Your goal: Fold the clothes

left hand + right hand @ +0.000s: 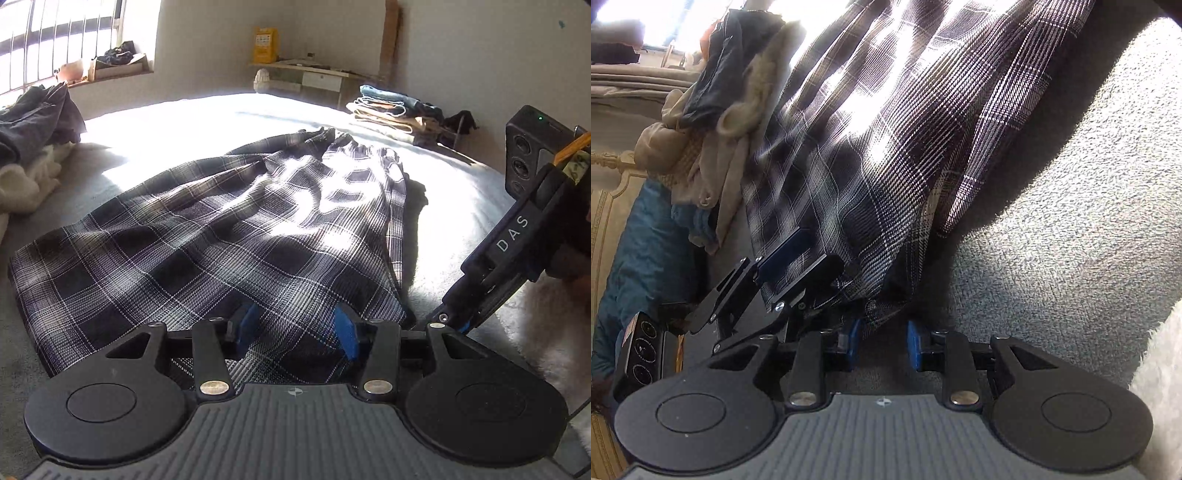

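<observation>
A dark plaid skirt (240, 229) lies spread on the grey bed cover (461, 192), its hem toward me. My left gripper (297, 330) stands open over the near hem, the cloth lying between its blue pads (347, 336) without being pinched. Its fingers also appear in the right wrist view, where the left gripper (801, 258) straddles the hem of the skirt (886, 147). My right gripper (882, 343) is open at the skirt's near right corner, with bare bed cover (1052, 240) between its pads. The right gripper (452, 319) reaches in from the right in the left wrist view.
A heap of unfolded clothes (33, 122) lies at the bed's left edge, and the same heap (713, 110) shows in the right wrist view. A folded stack (395, 110) sits at the far right corner. White fluffy fabric (546, 325) borders the near right. A desk (314, 74) stands against the back wall.
</observation>
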The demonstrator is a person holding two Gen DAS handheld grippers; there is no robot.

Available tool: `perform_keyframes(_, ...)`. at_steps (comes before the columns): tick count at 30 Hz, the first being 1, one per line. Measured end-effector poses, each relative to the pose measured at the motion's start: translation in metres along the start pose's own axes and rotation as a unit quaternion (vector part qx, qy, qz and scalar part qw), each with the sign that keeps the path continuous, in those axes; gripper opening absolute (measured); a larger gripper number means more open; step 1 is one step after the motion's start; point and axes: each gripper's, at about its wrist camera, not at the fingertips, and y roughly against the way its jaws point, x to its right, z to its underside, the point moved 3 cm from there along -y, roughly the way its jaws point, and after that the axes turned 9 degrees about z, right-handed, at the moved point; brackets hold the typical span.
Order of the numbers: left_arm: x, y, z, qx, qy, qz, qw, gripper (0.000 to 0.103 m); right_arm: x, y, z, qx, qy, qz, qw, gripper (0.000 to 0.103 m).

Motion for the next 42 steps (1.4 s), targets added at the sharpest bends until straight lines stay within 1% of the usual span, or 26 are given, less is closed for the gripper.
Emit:
perform_keyframes(1,-0.001,-0.001,0.0,-0.001,0.002,0.001,1.0,0.046,0.001,-0.002,0.0,0.006,-0.006,0.0,1.0,0.024)
perform_keyframes(2,-0.001,-0.002,0.001,-0.001,0.005,0.001,1.0,0.046,0.002,-0.003,0.001,0.01,-0.012,0.001,1.0,0.014)
perform_keyframes(3,-0.002,-0.002,0.001,-0.002,0.005,0.001,1.0,0.046,0.003,-0.003,0.002,0.014,-0.013,0.004,1.0,0.007)
perform_keyframes(4,-0.002,-0.003,0.002,-0.003,0.004,0.001,1.0,0.046,0.003,-0.002,0.004,0.019,-0.008,0.009,1.0,0.002)
perform_keyframes(5,-0.002,-0.004,0.002,-0.005,0.002,0.001,1.0,0.046,0.002,0.001,0.005,0.024,-0.003,0.011,1.0,0.0)
perform_keyframes(10,-0.003,-0.007,0.005,-0.008,-0.002,0.002,1.0,0.047,-0.01,0.022,0.01,0.045,0.033,0.01,0.998,0.0)
perform_keyframes(15,-0.004,-0.001,0.001,-0.006,-0.001,0.003,1.0,0.047,-0.007,0.021,0.009,0.042,0.027,0.012,0.999,0.0)
perform_keyframes(18,-0.002,0.009,0.0,-0.003,-0.004,0.017,0.9998,0.047,-0.005,0.023,0.008,0.044,0.023,0.006,0.999,0.0)
perform_keyframes(20,0.002,0.009,0.004,-0.021,-0.021,0.024,0.9993,0.047,-0.006,0.023,0.007,0.046,0.023,0.0,0.999,0.0)
perform_keyframes(22,0.008,0.005,0.01,-0.042,-0.05,0.014,0.9978,0.047,-0.008,0.023,0.006,0.047,0.025,-0.005,0.999,0.0)
perform_keyframes(25,0.013,0.004,0.013,-0.049,-0.075,-0.001,0.996,0.047,-0.014,0.022,0.004,0.048,0.031,-0.007,0.998,0.0)
perform_keyframes(28,0.012,0.003,0.012,-0.054,-0.08,-0.001,0.9953,0.047,-0.015,0.022,0.0,0.048,0.027,-0.011,0.998,0.0)
perform_keyframes(32,0.009,0.013,0.007,-0.058,-0.074,-0.002,0.9956,0.047,-0.015,0.021,-0.006,0.041,0.007,-0.024,0.999,0.0)
perform_keyframes(37,-0.004,0.04,0.004,-0.034,-0.036,-0.008,0.9987,0.047,-0.015,0.01,-0.02,0.025,-0.031,-0.045,0.998,0.0)
perform_keyframes(42,-0.015,0.052,0.008,-0.029,-0.011,-0.018,0.9994,0.047,-0.014,-0.002,-0.03,0.01,-0.06,-0.06,0.996,0.0)
